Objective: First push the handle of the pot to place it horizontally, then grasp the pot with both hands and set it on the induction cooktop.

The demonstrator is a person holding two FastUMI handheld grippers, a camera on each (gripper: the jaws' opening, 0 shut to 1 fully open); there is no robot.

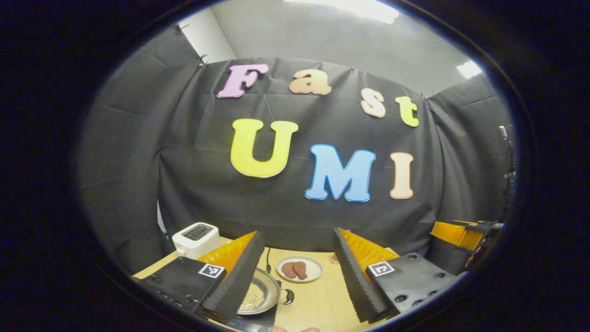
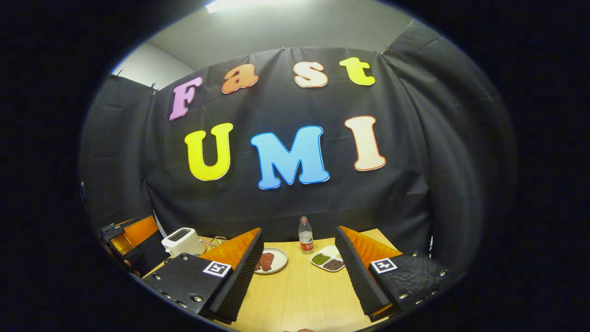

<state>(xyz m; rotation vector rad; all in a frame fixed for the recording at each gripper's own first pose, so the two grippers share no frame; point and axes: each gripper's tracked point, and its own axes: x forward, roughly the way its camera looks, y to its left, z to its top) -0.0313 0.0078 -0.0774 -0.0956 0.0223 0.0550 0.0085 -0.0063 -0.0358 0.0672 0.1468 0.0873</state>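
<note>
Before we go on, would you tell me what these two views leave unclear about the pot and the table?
- Pot, left gripper view: its left side is behind the left tongs' finger; what it rests on is cut off.
- Pot handle: too small to judge its direction.
- Divided dish, right gripper view: contents too small to name.

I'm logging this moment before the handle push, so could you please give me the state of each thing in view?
Left gripper: open, holding nothing.
Right gripper: open, holding nothing.
Pot: on a dark surface, pale grains inside, handle not gripped.
Plate: flat on the table, two brown pieces on it.
Toaster: upright, slots empty.
Bottle: upright, capped.
Divided dish: filled with green and dark grains.
</note>
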